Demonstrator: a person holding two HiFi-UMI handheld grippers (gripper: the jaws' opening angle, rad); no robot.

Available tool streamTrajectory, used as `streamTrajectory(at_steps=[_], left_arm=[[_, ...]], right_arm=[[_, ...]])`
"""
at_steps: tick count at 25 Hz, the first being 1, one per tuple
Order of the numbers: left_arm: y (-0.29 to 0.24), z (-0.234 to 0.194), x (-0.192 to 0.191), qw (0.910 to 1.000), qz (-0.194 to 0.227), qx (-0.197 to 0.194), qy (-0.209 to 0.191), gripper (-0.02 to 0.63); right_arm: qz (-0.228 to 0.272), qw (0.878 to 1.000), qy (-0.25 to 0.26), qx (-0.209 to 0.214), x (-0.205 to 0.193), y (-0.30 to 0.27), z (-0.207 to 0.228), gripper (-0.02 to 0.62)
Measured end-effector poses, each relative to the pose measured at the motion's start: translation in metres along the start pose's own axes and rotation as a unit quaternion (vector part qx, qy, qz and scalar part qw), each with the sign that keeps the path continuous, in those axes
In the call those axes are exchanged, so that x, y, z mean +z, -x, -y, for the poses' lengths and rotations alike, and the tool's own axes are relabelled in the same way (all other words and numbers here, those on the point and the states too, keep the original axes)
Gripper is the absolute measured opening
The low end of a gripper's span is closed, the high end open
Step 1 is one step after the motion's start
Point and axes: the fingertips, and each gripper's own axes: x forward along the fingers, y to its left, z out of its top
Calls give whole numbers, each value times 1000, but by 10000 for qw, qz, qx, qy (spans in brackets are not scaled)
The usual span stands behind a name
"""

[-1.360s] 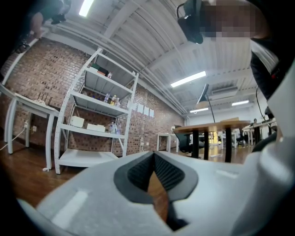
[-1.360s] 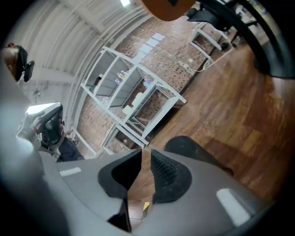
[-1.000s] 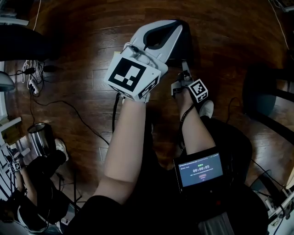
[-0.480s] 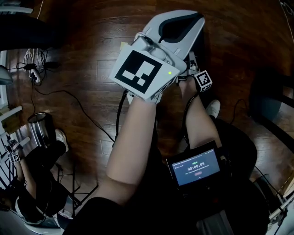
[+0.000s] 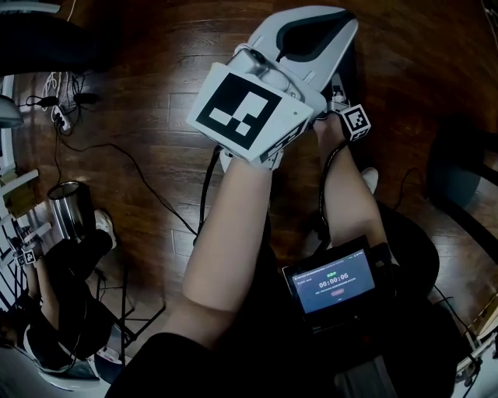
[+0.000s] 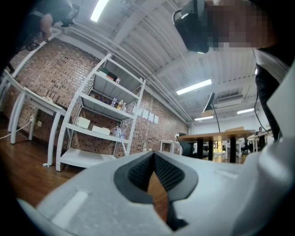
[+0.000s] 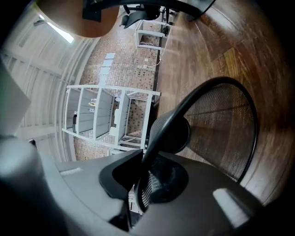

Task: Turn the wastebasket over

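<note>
The black wire-mesh wastebasket (image 7: 221, 120) lies on its side on the wooden floor, its open mouth towards the right gripper view. Its thin black rim runs between the jaws of my right gripper (image 7: 139, 161), which are closing on it and pinch it. In the head view only the right gripper's marker cube (image 5: 354, 120) shows, and the left gripper hides the basket. My left gripper (image 5: 327, 23) is held high in front, pointing away, its pads (image 6: 161, 170) meeting at the tips with nothing between them.
A steel can (image 5: 66, 210) stands on the floor at the left, beside cables and a power strip (image 5: 58, 116). Someone sits at the lower left (image 5: 54, 311). A small screen (image 5: 334, 281) hangs at my waist. White shelving (image 6: 101, 120) and tables (image 6: 216, 138) stand further off.
Both grippers have moved away from my body, up the head view. The right gripper's cube has slid partly behind the left gripper, which now looms larger and higher.
</note>
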Motion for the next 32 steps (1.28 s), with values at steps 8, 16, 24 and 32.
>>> streamTrajectory(at_steps=[8,16,24,32], left_arm=[[2,-1,3,10000,51,27,14,2],[6,-5,5,9999,66,82,-19,2],[7,-10,3,9995,46,100,-304,2],[13,-14,2,9994,76,138,-307,2]], right_arm=[[-233,9986,424,-225,3,2,-9,11],[-1870,9407,2821,-252,5,-22,-48,8],[-3712,7534,5390,-641,-16,-19,-62,9],[-4907,4359,7507,-749,-49,4,-47,18]])
